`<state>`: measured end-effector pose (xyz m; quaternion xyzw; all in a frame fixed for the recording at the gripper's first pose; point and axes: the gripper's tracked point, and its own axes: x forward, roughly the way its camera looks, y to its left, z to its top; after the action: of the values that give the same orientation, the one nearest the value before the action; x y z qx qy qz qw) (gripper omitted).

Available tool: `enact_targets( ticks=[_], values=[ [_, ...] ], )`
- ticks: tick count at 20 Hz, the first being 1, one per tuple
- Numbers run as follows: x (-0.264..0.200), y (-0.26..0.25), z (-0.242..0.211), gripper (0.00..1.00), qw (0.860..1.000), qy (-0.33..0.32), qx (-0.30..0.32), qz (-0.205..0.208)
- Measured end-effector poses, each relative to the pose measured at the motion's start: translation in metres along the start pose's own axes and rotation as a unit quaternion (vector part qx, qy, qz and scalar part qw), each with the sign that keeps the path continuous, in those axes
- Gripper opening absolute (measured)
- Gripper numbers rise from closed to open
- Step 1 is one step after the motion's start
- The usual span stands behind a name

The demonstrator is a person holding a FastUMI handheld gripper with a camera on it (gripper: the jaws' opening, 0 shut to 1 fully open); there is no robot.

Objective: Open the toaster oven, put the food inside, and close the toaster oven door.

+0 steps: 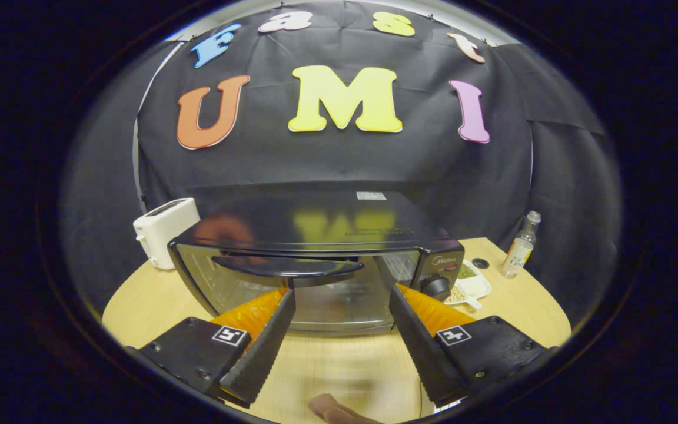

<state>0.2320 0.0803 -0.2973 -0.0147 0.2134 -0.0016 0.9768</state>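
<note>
"Midea" stands on the toaster oven (315, 259).

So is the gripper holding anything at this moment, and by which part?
Nothing is held. The gripper is open, its fingers spread in front of the closed toaster oven, near the door handle.

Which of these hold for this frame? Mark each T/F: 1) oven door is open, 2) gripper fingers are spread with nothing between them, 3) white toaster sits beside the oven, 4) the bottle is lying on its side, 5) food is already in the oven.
1) False. The toaster oven door is closed, its handle just beyond the fingertips.
2) True. The gripper is open; its fingers flank the door front and grip nothing.
3) True. The white toaster stands on the table next to the oven.
4) False. The bottle stands upright, on the knob side of the oven, beyond a white dish.
5) False. A brownish food item lies on the table near the fingers' base.
</note>
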Motion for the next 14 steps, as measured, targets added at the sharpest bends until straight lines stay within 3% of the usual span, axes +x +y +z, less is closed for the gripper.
enact_targets(
  ticks=[4,9,14],
  values=[
    [-0.046,0.002,0.028,1.00,0.999,-0.042,0.002,0.018],
    [-0.144,0.010,0.074,1.00,0.992,-0.115,-0.029,0.040],
    [-0.251,-0.016,0.124,1.00,0.979,-0.195,-0.055,0.002]
  ],
)
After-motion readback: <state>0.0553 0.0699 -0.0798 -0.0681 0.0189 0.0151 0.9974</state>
